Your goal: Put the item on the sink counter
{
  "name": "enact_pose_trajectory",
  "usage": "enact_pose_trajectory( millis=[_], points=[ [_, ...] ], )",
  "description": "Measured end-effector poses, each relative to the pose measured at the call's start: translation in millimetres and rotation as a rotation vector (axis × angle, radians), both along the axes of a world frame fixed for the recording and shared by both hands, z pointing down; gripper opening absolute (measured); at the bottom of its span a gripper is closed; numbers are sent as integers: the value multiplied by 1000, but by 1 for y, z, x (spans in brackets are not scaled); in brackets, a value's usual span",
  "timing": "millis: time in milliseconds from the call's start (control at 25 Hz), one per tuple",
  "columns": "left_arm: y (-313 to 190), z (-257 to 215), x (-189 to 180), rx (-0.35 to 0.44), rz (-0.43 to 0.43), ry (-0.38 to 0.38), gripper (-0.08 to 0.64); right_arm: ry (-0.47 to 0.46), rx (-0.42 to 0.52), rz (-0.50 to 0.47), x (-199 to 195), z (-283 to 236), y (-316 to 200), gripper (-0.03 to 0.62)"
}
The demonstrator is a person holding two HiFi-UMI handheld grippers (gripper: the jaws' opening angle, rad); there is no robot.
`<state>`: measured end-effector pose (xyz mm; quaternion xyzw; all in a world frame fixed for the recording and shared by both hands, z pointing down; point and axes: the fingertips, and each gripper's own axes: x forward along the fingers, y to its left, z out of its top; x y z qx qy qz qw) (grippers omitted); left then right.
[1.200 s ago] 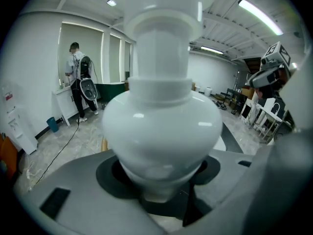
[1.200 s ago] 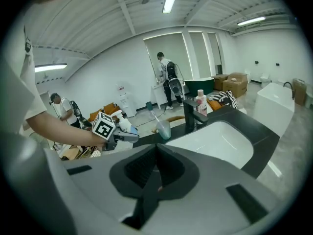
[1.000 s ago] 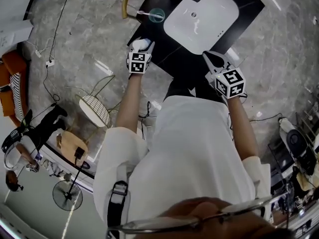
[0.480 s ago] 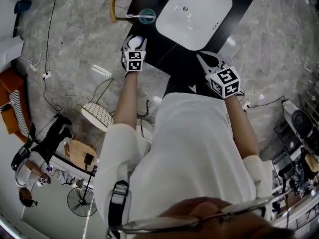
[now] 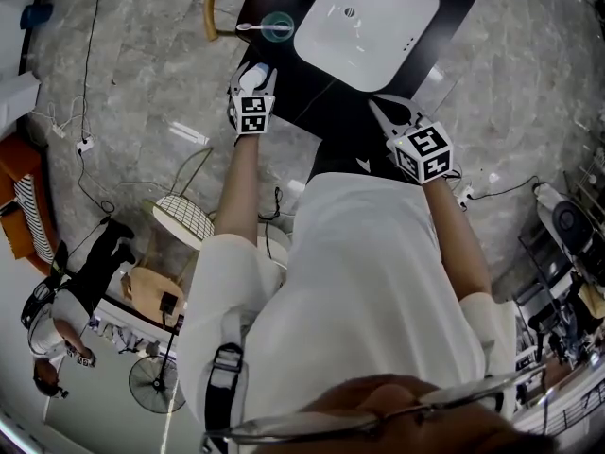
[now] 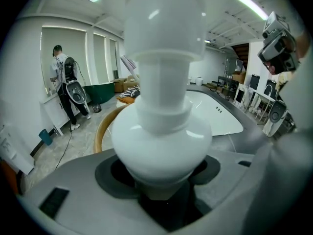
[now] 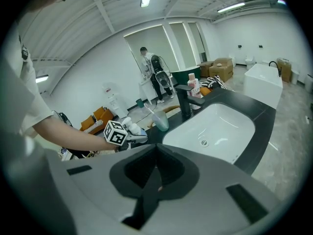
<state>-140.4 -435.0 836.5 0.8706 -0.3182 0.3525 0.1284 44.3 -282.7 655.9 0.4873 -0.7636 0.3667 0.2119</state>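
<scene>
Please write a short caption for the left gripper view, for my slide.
Left tongs hold a white bottle, with the white sink basin behind it.

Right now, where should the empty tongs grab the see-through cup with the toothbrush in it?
Pinch the cup across its middle, coming in level from the basin side. It stands upright, and the toothbrush sticks out of its top, so a grab from above would probably knock that.

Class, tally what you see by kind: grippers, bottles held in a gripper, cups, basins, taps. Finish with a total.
Grippers: 2, left gripper and right gripper
Held bottle: 1
Cup: 1
Basin: 1
Tap: 1
Total: 6
</scene>
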Motion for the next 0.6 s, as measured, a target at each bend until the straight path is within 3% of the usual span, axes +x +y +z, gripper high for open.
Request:
enact_pose_trajectory(
  millis=[120,240,600],
  points=[
    [6,-2,3,0,-19,21,266,0,4,-5,0,-4,5,5],
    [8,-2,-1,-11,-44,38,353,10,9,-11,-2,-5,7,5],
    [16,-25,-20,9,-110,53,360,36,50,-15,-3,-19,17,5]
  ],
)
